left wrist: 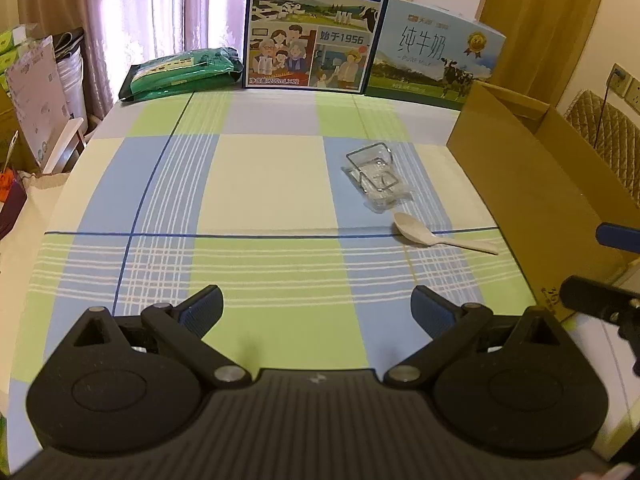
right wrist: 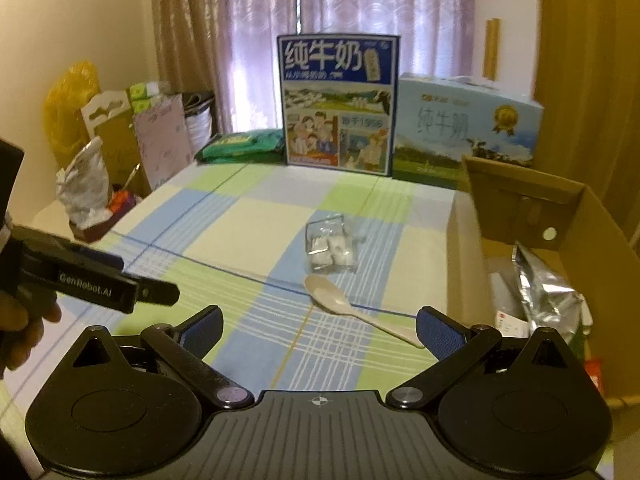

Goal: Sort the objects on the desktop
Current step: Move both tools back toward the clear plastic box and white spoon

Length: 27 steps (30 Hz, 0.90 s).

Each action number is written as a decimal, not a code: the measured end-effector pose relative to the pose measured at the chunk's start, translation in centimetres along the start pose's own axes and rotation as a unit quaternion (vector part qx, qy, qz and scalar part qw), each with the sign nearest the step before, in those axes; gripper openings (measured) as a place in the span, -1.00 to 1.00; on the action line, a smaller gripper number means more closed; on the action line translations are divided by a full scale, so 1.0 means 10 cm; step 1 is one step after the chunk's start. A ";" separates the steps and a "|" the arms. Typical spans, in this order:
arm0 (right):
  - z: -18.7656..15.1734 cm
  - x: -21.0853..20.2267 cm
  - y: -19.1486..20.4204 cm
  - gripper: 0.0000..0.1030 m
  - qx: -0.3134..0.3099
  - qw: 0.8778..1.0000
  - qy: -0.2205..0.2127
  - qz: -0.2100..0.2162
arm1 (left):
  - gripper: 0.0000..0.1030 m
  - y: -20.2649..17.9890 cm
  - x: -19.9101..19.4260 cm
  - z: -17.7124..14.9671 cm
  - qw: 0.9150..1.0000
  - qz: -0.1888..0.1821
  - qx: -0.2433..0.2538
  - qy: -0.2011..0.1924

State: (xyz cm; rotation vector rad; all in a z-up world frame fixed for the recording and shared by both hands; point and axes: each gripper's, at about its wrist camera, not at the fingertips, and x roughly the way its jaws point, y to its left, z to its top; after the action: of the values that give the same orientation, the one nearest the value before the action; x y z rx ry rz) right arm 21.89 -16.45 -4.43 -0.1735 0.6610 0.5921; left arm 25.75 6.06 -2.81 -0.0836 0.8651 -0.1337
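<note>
While you hold each hand-held gripper spread wide and empty, left point(left wrist: 317, 308) and right point(right wrist: 319, 330), one beige spoon point(right wrist: 347, 308) and one clear packet point(right wrist: 331, 248) lie close together on the tabletop point(left wrist: 260, 184). The cardboard box point(right wrist: 560, 216) beside them contains one silver bag point(right wrist: 544, 292).

Left gripper point(left wrist: 317, 304): black plastic body, ribbed top plate, two round discs, silver screws, blue bumpy pads point(left wrist: 204, 306) on fingers. Right gripper point(right wrist: 319, 326): same look, small crosshair mark on plate. White "GenRobot.AI" letters on left gripper's side, seen from right wrist.
</note>
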 end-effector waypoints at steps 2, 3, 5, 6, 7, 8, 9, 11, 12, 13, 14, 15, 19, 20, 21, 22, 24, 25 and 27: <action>-0.01 0.10 0.02 0.95 -0.010 1.000 0.004 0.000 | 0.91 0.02 0.07 0.01 1.000 0.000 0.005 -0.002; -0.02 0.17 0.03 0.95 -0.015 1.000 0.007 -0.001 | 0.91 0.03 0.10 0.01 1.000 -0.001 0.007 -0.003; -0.03 0.27 0.03 0.93 -0.020 1.000 0.011 -0.002 | 0.91 0.05 0.17 0.01 1.000 -0.002 0.010 -0.004; -0.03 0.33 0.03 0.90 -0.023 1.000 0.014 -0.003 | 0.91 0.07 0.21 0.01 1.000 -0.002 0.011 -0.004; -0.03 0.38 0.03 0.87 -0.026 1.000 0.016 -0.004 | 0.91 0.09 0.25 0.01 1.000 -0.002 0.010 -0.004; -0.04 0.45 0.02 0.83 -0.028 0.999 0.019 -0.005 | 0.91 0.11 0.28 0.00 1.000 -0.001 0.009 -0.004; -0.04 0.52 0.02 0.78 -0.030 0.999 0.023 -0.006 | 0.91 0.13 0.31 0.00 1.000 0.000 0.007 -0.003; -0.04 0.64 0.01 0.68 -0.033 0.999 0.030 -0.010 | 0.91 0.18 0.37 0.00 1.000 -0.003 0.002 -0.001; -0.05 0.72 0.00 0.64 -0.035 0.999 0.033 -0.009 | 0.91 0.20 0.39 -0.01 1.000 -0.004 0.001 0.001; -0.05 0.77 -0.01 0.62 -0.036 0.999 0.034 -0.009 | 0.91 0.22 0.41 -0.02 1.000 -0.005 0.002 0.002; -0.06 0.85 -0.01 0.59 -0.040 0.998 0.037 -0.011 | 0.91 0.22 0.43 -0.01 1.000 -0.002 0.006 0.003; -0.06 0.91 -0.02 0.55 -0.044 0.998 0.039 -0.013 | 0.91 0.22 0.45 0.00 1.000 0.000 0.011 0.003; -0.07 1.18 -0.06 0.40 -0.057 0.997 0.046 -0.023 | 0.91 0.23 0.51 0.07 1.000 -0.006 0.024 -0.007; -0.07 1.23 -0.07 0.34 -0.060 0.997 0.048 -0.026 | 0.91 0.23 0.54 0.09 1.000 -0.004 0.026 -0.007; -0.08 1.30 -0.09 0.28 -0.064 0.996 0.050 -0.030 | 0.91 0.24 0.57 0.11 1.000 -0.001 0.026 -0.006; -0.08 1.36 -0.10 0.25 -0.066 0.996 0.052 -0.033 | 0.91 0.25 0.59 0.12 1.000 -0.001 0.026 -0.006; -0.08 1.48 -0.14 0.14 -0.069 0.995 0.057 -0.036 | 0.91 0.26 0.62 0.14 1.000 -0.003 0.023 -0.007; -0.08 1.53 -0.15 0.12 -0.074 0.995 0.059 -0.036 | 0.91 0.27 0.64 0.15 1.000 -0.005 0.023 -0.006; -0.09 1.62 -0.16 0.02 -0.087 0.994 0.062 -0.036 | 0.91 0.28 0.68 0.15 1.000 -0.003 0.025 -0.003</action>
State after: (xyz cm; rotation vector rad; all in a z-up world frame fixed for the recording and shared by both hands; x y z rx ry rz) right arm 32.54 -10.61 -15.26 -0.3980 0.7202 0.5719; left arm 31.50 7.86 -7.28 -0.0386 0.8547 -0.1602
